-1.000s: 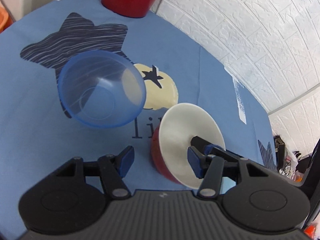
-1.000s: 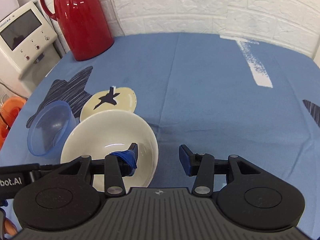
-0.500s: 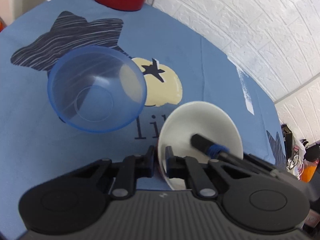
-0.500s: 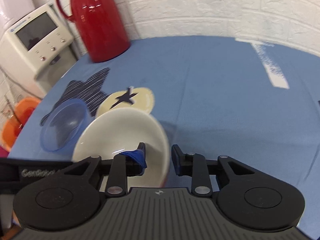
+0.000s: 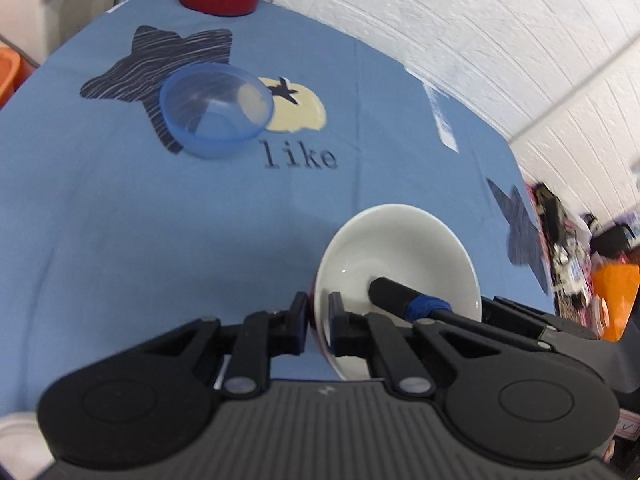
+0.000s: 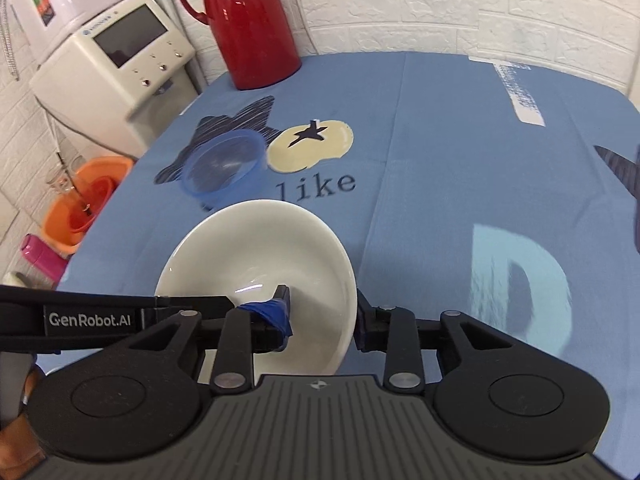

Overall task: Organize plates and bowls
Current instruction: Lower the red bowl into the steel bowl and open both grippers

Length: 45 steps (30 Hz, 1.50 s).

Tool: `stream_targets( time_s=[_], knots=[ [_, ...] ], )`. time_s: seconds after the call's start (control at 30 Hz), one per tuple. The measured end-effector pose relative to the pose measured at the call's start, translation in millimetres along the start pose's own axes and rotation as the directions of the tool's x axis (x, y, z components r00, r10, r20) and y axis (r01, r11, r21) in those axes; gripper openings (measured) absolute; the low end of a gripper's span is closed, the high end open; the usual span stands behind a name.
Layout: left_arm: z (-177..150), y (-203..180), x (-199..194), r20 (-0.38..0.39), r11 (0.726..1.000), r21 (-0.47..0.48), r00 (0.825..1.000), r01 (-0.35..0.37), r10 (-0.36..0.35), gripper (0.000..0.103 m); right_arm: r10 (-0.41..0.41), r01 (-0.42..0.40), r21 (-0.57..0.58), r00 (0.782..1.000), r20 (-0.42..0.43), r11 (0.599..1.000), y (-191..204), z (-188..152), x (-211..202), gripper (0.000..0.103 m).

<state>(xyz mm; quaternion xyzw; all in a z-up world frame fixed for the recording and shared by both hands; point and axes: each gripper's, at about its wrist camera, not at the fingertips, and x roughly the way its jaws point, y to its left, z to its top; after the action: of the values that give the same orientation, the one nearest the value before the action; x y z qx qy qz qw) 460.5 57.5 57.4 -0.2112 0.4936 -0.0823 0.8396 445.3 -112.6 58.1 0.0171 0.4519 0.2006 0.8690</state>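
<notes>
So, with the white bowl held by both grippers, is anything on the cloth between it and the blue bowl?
Nothing visible. The white bowl is clamped at its rim by the left gripper and right gripper. Only bare tablecloth with the printed "like" lies between it and the blue bowl. The red jug stands far behind.

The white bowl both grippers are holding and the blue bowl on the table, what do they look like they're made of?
White bowl: probably glazed ceramic or porcelain, though melamine is possible. It is opaque and glossy, with sharp highlights inside and a red outer wall.
Blue bowl: likely thin plastic. It is translucent, and the tablecloth's dark star print shows through its wall.
</notes>
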Motion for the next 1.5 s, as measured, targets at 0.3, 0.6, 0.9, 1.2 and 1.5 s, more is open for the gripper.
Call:
stream_targets(
  time_s=[0.3, 0.6, 0.9, 1.2, 1.5],
  knots=[
    [-99.1, -42.0, -46.8, -0.114, 0.988, 0.141, 0.992, 0.070, -0.054, 0.001, -0.064, 0.064, 0.032, 0.998, -0.002, 0.997, 8.7, -95.0, -90.8, 0.020],
    [-164.0, -50.1, -31.8, -0.208, 0.979, 0.189, 0.977, 0.079, -0.038, 0.001, -0.068, 0.073, 0.125, 0.997, -0.041, 0.989, -11.5, -162.8, -98.2, 0.021],
    [-167.3, -50.1, -33.0, -0.167, 0.972, 0.223, 0.985, 0.077, -0.040, 0.031, -0.084, 0.088, 0.134, 0.996, -0.033, 0.987, -20.4, -174.8, -88.6, 0.021],
    [-149.3, -37.9, -82.4, -0.063, 0.952, 0.272, 0.990, 0.142, -0.129, 0.046, -0.099, 0.080, 0.196, 0.991, 0.086, 0.977, -35.7, -167.5, -118.6, 0.021],
    [-109.7, 44.1, -101.1, 0.051, 0.977, 0.212, 0.999, -0.016, 0.005, 0.047, -0.056, 0.041, 0.228, 0.997, 0.059, 0.973, -38.1, -155.4, -103.4, 0.022]
  ],
)
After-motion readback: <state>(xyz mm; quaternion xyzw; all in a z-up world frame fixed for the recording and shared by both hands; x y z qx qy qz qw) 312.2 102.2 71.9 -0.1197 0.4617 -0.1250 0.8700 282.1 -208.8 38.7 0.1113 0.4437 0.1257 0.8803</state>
